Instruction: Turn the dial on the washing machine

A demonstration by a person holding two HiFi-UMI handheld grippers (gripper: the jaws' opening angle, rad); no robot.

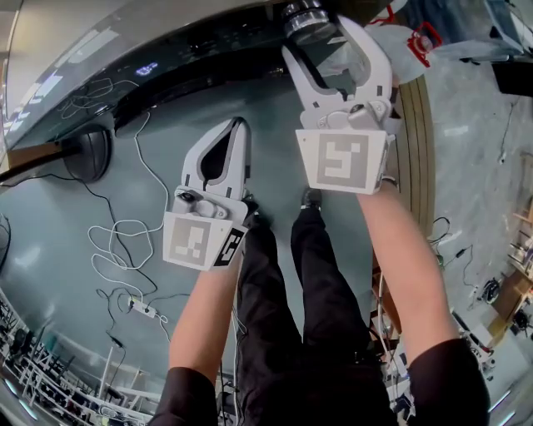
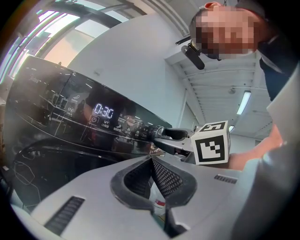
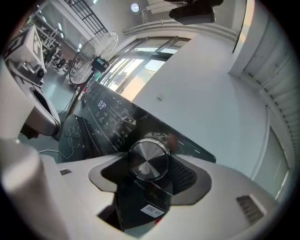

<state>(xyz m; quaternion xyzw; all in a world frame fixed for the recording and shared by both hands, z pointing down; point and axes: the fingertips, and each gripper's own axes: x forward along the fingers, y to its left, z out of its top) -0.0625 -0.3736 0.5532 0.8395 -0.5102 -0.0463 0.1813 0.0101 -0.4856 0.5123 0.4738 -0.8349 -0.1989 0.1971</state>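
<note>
The washing machine's black control panel (image 1: 191, 46) curves across the top of the head view, and its display (image 2: 103, 111) shows 0:30. Its round brushed-metal dial (image 3: 149, 159) sits between the pads of my right gripper (image 3: 151, 174), which is shut on it. From above, the right gripper (image 1: 316, 21) reaches up to the dial (image 1: 301, 12) at the panel's right end. My left gripper (image 1: 240, 125) hangs lower and to the left, away from the panel, shut with nothing in it. In its own view its pads (image 2: 161, 176) meet, and the right gripper (image 2: 174, 136) shows beyond.
White cables (image 1: 125, 241) and a power strip (image 1: 143, 309) lie on the grey floor at the left. A black round object (image 1: 87, 154) sits near the machine. The person's legs (image 1: 316, 283) stand below the grippers. A standing fan (image 3: 96, 51) is off to the left.
</note>
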